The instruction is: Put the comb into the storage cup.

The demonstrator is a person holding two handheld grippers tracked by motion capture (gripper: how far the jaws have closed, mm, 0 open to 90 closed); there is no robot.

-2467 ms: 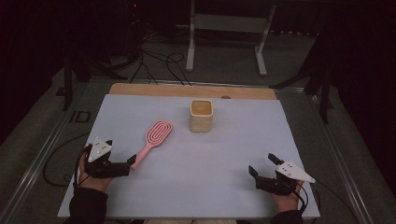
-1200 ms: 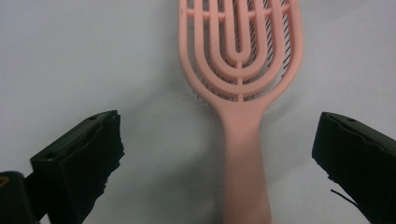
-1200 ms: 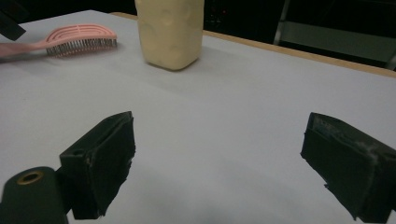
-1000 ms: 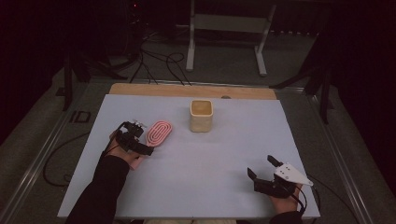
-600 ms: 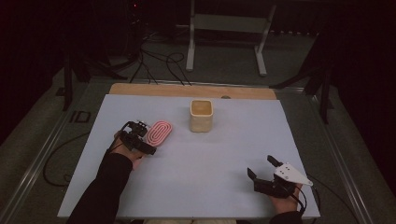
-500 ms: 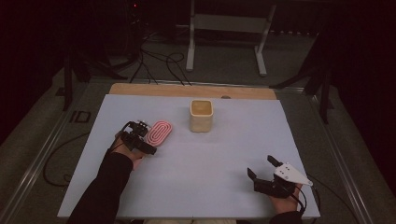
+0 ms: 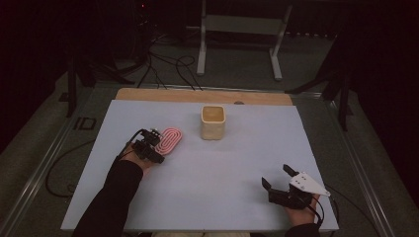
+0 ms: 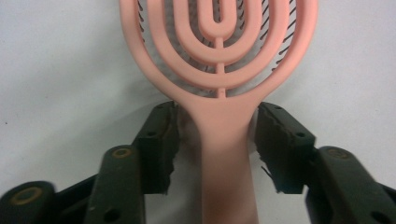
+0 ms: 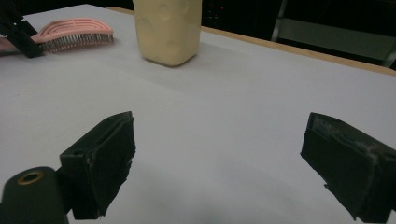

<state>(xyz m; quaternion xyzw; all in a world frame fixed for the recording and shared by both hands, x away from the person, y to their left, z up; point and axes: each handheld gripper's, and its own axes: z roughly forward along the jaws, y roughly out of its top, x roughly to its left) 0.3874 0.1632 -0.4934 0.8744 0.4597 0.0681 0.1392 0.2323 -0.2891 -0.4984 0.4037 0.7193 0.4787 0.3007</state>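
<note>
A pink brush with a looped head lies bristles down on the white table, left of middle. My left gripper reaches it from the lower left. In the left gripper view the brush's handle runs between the two jaws just below the head. The jaws have just been closing on it, and a thin gap still shows on each side. A cream cup stands upright at the back middle. My right gripper rests open near the front right edge, nothing between its fingers, and looks toward the cup and brush.
The white sheet covers the table, with a wooden strip along its far edge. A metal stand and loose cables are on the floor behind. Open surface lies between the two hands.
My left gripper moved from the front left edge up to the brush's handle, and its jaws narrowed around it. The right gripper stayed where it was.
</note>
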